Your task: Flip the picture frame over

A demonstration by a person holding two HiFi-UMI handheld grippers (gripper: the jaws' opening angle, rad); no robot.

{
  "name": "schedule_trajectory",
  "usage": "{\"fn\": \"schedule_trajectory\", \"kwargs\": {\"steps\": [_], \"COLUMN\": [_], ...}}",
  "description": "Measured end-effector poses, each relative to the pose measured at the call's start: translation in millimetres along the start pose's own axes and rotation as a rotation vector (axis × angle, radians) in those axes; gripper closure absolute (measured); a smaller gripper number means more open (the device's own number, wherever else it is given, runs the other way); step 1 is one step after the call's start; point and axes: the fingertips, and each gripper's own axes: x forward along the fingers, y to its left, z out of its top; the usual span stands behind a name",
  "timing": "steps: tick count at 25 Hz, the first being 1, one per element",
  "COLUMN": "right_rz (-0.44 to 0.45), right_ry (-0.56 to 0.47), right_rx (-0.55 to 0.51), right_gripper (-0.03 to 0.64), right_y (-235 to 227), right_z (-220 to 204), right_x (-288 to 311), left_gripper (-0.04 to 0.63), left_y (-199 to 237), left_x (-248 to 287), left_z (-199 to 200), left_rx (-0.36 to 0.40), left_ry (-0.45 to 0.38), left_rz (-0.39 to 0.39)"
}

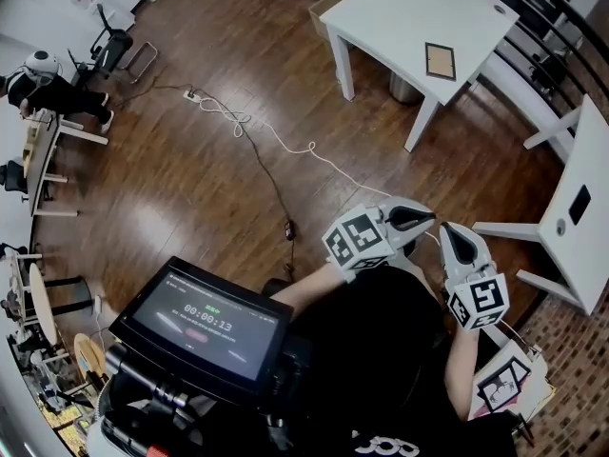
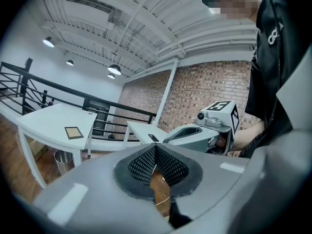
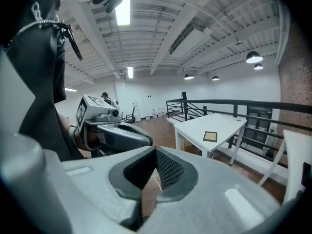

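Note:
The picture frame (image 1: 441,61) lies flat near the front edge of a white table (image 1: 400,12) far across the wooden floor. It also shows small in the left gripper view (image 2: 73,132) and the right gripper view (image 3: 210,136). Both grippers are held close to the person's body, far from the table. The left gripper (image 1: 430,219) points right, and its jaws (image 2: 156,151) are shut with nothing in them. The right gripper (image 1: 449,228) sits just beside it, also shut and empty (image 3: 155,152). Each gripper sees the other (image 2: 195,133) (image 3: 122,133).
A second white table (image 1: 580,160) with a small black object (image 1: 579,204) stands at the right. A white cable (image 1: 238,127) snakes over the floor. A bin (image 1: 404,89) sits under the first table. A black railing (image 1: 542,27) runs behind it. A screen (image 1: 205,327) hangs at the person's chest.

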Motion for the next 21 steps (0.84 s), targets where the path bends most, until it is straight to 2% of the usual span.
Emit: {"fn": "schedule_trajectory", "kwargs": {"steps": [21], "right_rz": [-0.01], "right_ry": [-0.005], "right_rx": [-0.019], "right_gripper": [0.624], "right_y": [-16], "right_z": [1], "right_x": [2], "left_gripper": [0.581], "left_y": [3], "left_x": [12], "left_z": [-4], "left_rx": [0.009], "left_ry": [0.036], "left_rz": [-0.003]}}
